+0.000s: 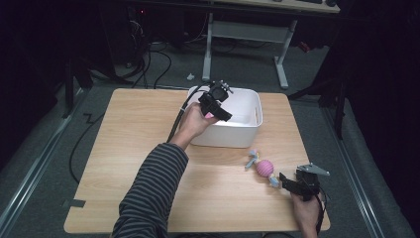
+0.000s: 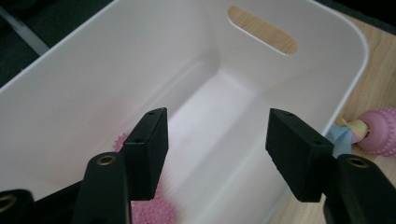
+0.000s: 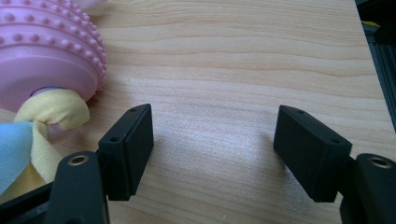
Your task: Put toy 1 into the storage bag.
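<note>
My left gripper [image 1: 223, 113] hangs over the near left part of a white plastic bin [image 1: 257, 115]. In the left gripper view its jaws [image 2: 217, 135] stand open with nothing between them. A pink spiky ball [image 2: 156, 212] lies on the bin floor [image 2: 219, 116] below, partly hidden by one jaw. A rope toy with a pink studded ball [image 1: 265, 167] lies on the table in front of the bin. My right gripper [image 1: 286, 181] rests low by the toy's near end, open and empty [image 3: 212, 135]. The studded ball [image 3: 42, 51] and its yellow and blue cloth knot [image 3: 51, 112] lie just off one jaw.
The wooden table [image 1: 138, 148] has wide bare room at the left and front. Its right edge [image 3: 369, 70] runs close to my right gripper. A desk frame and cables stand on the dark floor behind the table.
</note>
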A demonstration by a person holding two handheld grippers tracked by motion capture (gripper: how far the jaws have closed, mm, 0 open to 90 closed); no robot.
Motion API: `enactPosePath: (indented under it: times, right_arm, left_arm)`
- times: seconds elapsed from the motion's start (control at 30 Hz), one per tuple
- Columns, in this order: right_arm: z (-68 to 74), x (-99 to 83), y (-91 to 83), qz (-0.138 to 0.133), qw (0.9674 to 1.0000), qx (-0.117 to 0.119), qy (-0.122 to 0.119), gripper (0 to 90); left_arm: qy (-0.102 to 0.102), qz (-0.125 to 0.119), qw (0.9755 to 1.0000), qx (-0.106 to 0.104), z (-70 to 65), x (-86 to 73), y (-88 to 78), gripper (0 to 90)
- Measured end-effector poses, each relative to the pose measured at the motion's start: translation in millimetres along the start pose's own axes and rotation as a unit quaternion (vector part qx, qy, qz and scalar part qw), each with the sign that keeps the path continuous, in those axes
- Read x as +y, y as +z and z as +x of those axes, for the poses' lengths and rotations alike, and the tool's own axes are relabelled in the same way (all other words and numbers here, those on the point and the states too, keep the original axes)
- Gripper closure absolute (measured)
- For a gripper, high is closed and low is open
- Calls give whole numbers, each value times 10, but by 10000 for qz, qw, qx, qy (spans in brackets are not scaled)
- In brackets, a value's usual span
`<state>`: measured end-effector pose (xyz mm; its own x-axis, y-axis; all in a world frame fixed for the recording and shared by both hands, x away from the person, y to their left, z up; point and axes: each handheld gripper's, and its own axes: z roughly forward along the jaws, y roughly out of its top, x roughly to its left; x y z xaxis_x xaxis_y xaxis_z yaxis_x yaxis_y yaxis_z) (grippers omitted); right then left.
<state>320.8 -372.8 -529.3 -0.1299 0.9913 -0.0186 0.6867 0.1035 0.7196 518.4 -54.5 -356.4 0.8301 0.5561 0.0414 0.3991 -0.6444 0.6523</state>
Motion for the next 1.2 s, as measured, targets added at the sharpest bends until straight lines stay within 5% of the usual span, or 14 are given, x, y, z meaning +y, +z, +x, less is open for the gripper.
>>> enactPosePath:
  times: [0.27,1.2]
  right_arm:
    - [2,-2,1,-14,10000,-7,1,291]
    - [2,-3,0,-16,10000,-8,-1,291]
  left_arm:
    - [-130,-287,9994,111,11,-181,-343,392]
    - [-610,-859,9940,286,104,-929,-1058,391]
